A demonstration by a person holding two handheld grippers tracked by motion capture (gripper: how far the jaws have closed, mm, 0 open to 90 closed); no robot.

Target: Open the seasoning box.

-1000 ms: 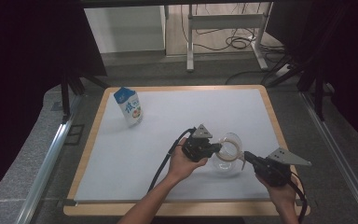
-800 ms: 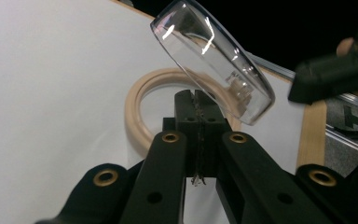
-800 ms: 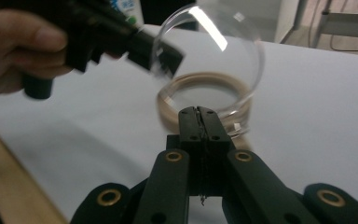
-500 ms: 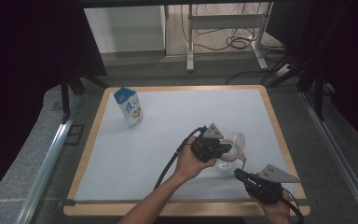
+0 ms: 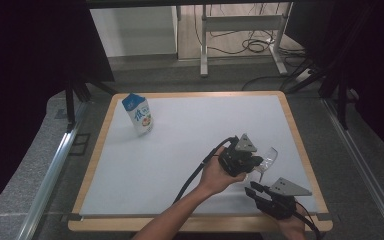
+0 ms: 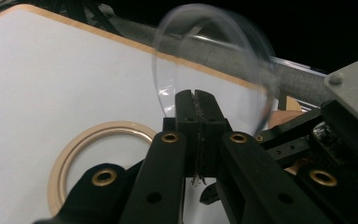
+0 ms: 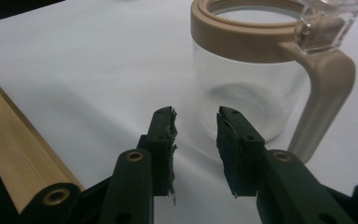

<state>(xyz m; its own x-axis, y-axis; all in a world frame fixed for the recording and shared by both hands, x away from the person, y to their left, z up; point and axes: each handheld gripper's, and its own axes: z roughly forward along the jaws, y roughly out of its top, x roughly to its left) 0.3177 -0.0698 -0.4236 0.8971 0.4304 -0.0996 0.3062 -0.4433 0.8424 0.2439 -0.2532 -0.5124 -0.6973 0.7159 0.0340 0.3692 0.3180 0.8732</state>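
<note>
Clear lid [image 6: 214,70] pinched in left gripper [image 6: 197,100] jaws — above jar [image 7: 256,74].

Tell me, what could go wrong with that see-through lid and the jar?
The left gripper pinches the clear round plastic lid only at its rim, jaws shut, so the tilted lid might slip and drop onto the clear jar with the beige rim and handle. The right gripper has just been opening, nothing between its jaws, close to the jar; a nudge could tip it.

Clear lid [image 6: 214,60] tilted up, hinged on tan-rimmed clear jug [image 7: 256,79], upright on table
</note>
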